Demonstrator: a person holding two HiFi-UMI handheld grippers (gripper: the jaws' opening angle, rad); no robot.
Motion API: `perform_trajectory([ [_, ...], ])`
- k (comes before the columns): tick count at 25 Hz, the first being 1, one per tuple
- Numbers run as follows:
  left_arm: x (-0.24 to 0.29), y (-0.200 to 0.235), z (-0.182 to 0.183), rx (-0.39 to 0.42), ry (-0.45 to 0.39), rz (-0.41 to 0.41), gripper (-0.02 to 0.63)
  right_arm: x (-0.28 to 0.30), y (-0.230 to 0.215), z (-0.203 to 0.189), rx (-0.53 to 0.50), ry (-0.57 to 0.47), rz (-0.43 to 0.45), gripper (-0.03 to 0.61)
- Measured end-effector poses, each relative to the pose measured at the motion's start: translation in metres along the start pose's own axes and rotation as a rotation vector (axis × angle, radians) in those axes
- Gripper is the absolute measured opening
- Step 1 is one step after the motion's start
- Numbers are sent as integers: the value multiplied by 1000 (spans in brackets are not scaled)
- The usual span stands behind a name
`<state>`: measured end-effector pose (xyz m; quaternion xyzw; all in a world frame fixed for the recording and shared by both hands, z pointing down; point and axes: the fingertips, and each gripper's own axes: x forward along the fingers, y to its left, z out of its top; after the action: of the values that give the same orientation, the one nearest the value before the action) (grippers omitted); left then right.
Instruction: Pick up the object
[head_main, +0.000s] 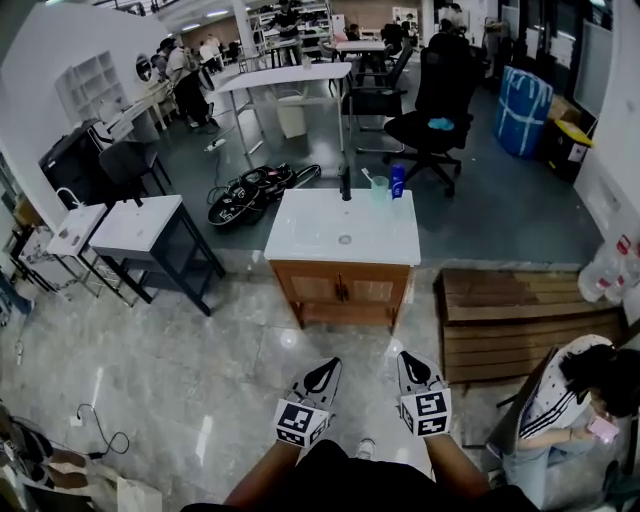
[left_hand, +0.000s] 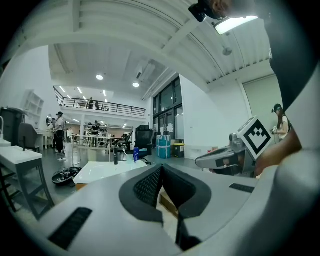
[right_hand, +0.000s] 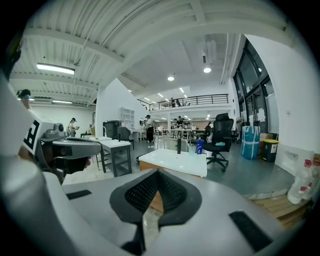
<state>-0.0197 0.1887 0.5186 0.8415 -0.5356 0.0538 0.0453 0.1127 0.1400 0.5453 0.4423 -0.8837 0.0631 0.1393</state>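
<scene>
The approach step is judged to be in hand. The left tongs (head_main: 326, 372) and right tongs (head_main: 410, 366) are clenched and empty, well apart from the white basin tabletop (head_main: 310, 235), at whose far edge the small blue bottle (head_main: 397, 181) (probably the object) stands. An advance, then opened tongs, is required.

The right gripper (right_hand: 157, 175) has its jaws pressed together, nothing between them. Past their tips stands a wooden cabinet with a white worktop (right_hand: 175, 161) carrying a black faucet (right_hand: 178, 145) and a blue bottle (right_hand: 199, 146). A black office chair (right_hand: 220, 136) stands behind it.
</scene>
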Motion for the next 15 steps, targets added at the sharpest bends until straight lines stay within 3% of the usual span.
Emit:
perform_trajectory([
  [9, 35, 28, 0, -21, -7, 13, 18, 39, -12, 14, 3, -8, 31, 18],
  [15, 65, 72, 0, -36, -12, 36, 18, 87, -20, 19, 5, 4, 39, 18],
])
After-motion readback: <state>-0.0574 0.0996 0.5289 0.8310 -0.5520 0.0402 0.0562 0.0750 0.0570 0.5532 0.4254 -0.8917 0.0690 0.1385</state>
